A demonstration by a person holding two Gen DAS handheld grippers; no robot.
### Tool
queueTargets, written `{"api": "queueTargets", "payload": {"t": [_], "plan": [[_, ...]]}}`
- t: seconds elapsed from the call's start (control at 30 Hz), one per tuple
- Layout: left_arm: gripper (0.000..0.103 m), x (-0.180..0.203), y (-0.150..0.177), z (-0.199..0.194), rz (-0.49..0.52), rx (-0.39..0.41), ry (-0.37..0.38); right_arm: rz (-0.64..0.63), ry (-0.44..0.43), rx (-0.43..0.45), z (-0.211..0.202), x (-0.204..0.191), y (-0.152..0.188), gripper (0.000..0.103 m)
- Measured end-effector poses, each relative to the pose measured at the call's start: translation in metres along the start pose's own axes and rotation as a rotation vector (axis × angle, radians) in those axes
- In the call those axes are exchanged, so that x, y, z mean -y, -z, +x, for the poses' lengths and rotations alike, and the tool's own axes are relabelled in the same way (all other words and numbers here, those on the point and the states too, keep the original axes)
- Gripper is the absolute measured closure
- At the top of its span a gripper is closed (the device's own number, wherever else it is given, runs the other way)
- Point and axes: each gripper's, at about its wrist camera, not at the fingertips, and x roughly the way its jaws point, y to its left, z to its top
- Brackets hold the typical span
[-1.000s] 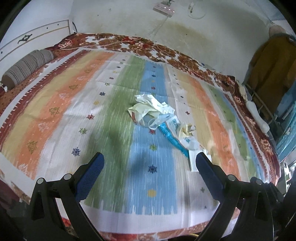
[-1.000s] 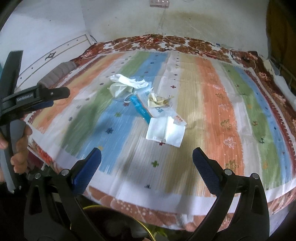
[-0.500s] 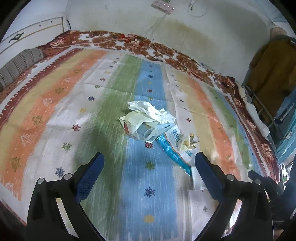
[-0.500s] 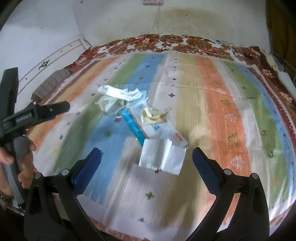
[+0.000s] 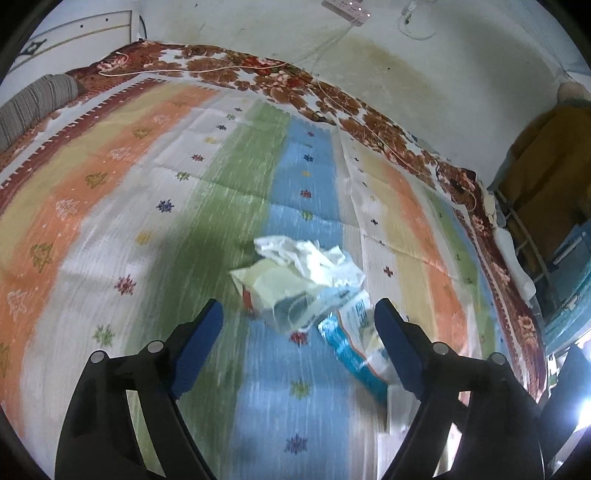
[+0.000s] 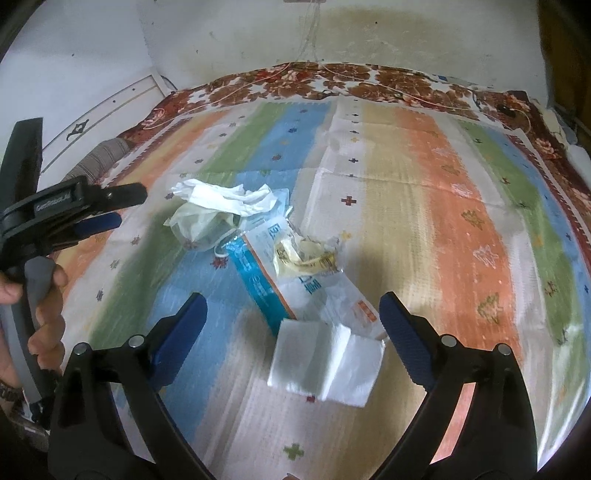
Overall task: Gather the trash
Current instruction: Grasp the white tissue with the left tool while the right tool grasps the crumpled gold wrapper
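Observation:
A heap of trash lies mid-bed: a crumpled white tissue (image 5: 310,258) on a pale plastic bag (image 5: 269,291), a blue-and-white wrapper (image 5: 354,347), a crumpled yellow wrapper (image 6: 303,258) and a folded white napkin (image 6: 328,362). My left gripper (image 5: 297,321) hovers just short of the plastic bag. Its jaws are closing and the pads touch nothing. It also shows at the left of the right wrist view as the left gripper (image 6: 118,208). My right gripper (image 6: 293,306) hangs over the napkin and the blue-and-white wrapper (image 6: 266,284). Its jaws are closing too, with nothing pressed between them.
The striped bedspread (image 5: 147,221) covers the whole bed. A grey striped bolster (image 5: 33,103) lies at the far left, and a cable (image 5: 221,68) runs along the far edge under a power strip (image 5: 345,7). Brown clothing (image 5: 546,155) hangs at the right. A person's hand (image 6: 44,295) holds the left gripper.
Both grippers have moved forward and lower toward the trash heap, which now looks larger and nearer. Their jaws stand a little narrower than before.

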Motion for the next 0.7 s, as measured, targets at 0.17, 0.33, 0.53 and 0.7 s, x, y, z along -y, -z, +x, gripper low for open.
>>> {"api": "queueTargets", "payload": {"t": [0.17, 0.33, 0.53, 0.7], "plan": [[0.027, -0.009, -0.011, 0.017, -0.033, -0.022, -0.010, 0.030, -0.031, -0.030, 0.020, 0.005, -0.010, 0.022], [0.029, -0.014, -0.018, 0.028, -0.053, -0.022, 0.024, 0.046, -0.046, -0.040, 0.036, 0.013, -0.020, 0.030], [0.045, -0.012, -0.022, 0.043, -0.038, -0.035, 0.034, 0.083, -0.070, -0.033, 0.054, 0.020, -0.030, 0.041], [0.046, -0.008, -0.024, 0.054, -0.006, -0.040, 0.031, 0.006, -0.058, -0.024, 0.068, 0.008, -0.034, 0.047]]}}
